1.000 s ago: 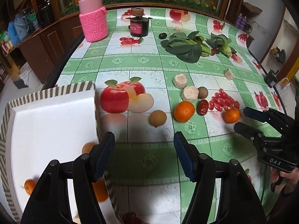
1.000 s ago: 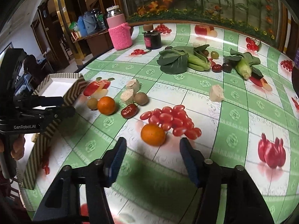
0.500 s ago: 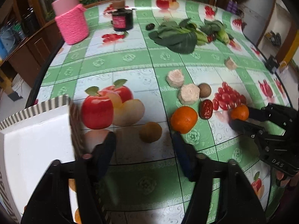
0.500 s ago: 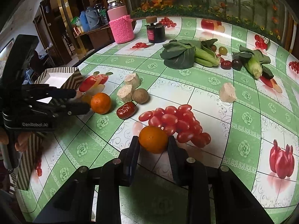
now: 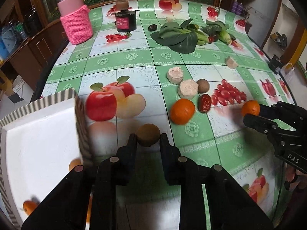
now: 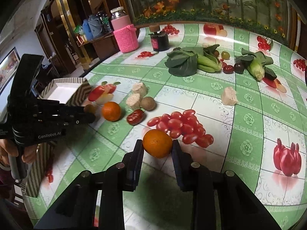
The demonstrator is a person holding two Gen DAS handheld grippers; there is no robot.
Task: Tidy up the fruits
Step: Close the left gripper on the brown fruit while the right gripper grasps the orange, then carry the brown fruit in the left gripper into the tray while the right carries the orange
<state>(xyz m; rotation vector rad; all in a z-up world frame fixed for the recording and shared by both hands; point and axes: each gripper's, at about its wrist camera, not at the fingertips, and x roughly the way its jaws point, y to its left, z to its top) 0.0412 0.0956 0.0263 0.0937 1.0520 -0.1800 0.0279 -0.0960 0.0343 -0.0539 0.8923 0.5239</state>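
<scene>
Both grippers' fingers have just closed, left [image 5: 148, 139] pinching brown fruit [image 5: 148, 134], right [image 6: 157, 148] pinching orange [image 6: 157, 143].

left gripper [image 5: 147, 139]: black, silver screws, "GenRobot.AI" | right gripper [image 6: 157, 148]: black, "DAS" lettering

- A small round brown fruit [image 5: 148, 135], dull-skinned, sits pinched between the left jaws, their pads pressing its two sides.
- A small orange [image 6: 157, 143] (glossy, finely pitted) is clamped between the right jaws, resting on the tablecloth.
- A second, larger orange [image 5: 182, 111] lies loose ahead of the left jaws and to their right.
- A wrinkled red date [image 5: 205, 103] lies just beyond that orange.
- A heap of cherry tomatoes [image 6: 182, 125] lies just ahead of the right jaws.
</scene>
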